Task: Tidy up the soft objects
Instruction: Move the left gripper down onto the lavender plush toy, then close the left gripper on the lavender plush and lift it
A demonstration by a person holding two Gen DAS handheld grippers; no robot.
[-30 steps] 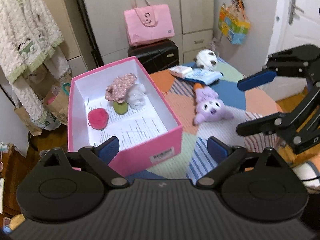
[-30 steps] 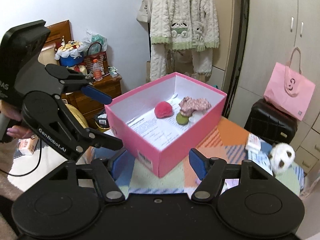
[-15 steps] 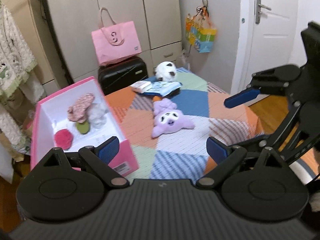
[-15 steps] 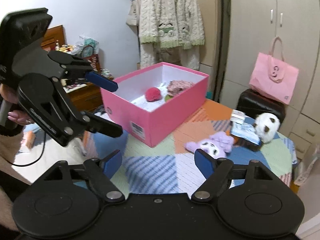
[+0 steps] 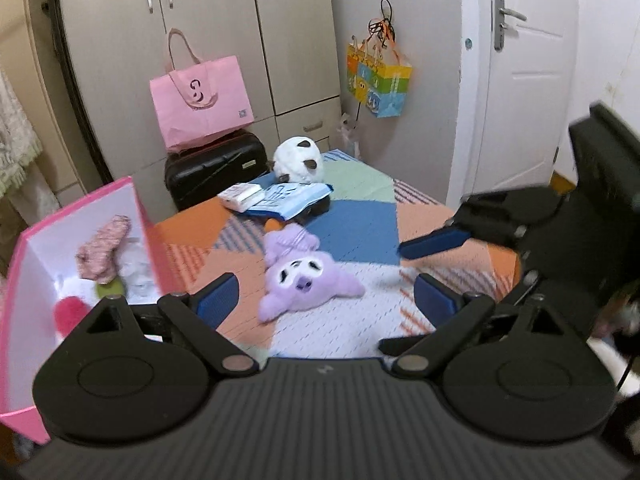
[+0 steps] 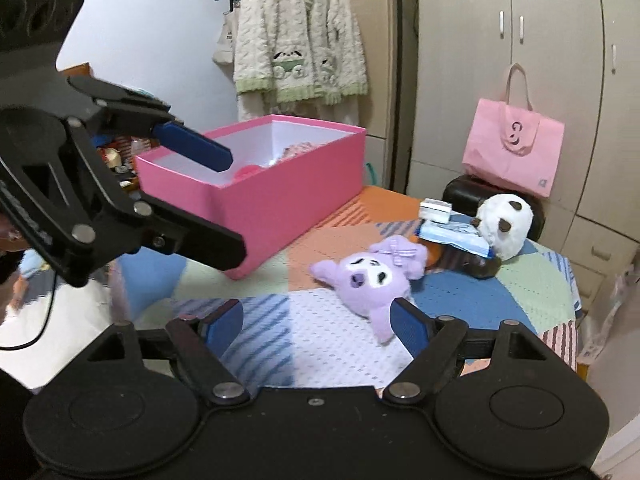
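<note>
While both approach: purple plush (image 5: 304, 282) lies ahead, untouched.
Left hand-held gripper (image 5: 326, 300): spread wide, empty, centred on it.
Right hand-held gripper (image 6: 318, 322): spread, empty, plush off-right.

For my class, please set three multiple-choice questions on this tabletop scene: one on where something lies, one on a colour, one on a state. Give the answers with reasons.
1. Where does the purple plush toy lie?
A. inside the box
B. on the patchwork tablecloth
C. on the suitcase

2. What colour is the outside of the open box?
A. pink
B. green
C. black

3. How does the left tool stand?
A. shut on the toy
B. shut on nothing
C. open, holding nothing

Answers:
1 B, it rests flat on the cloth, outside the box.
2 A, its walls are bright pink.
3 C, its fingers stand wide apart, with the toy beyond them.
</note>
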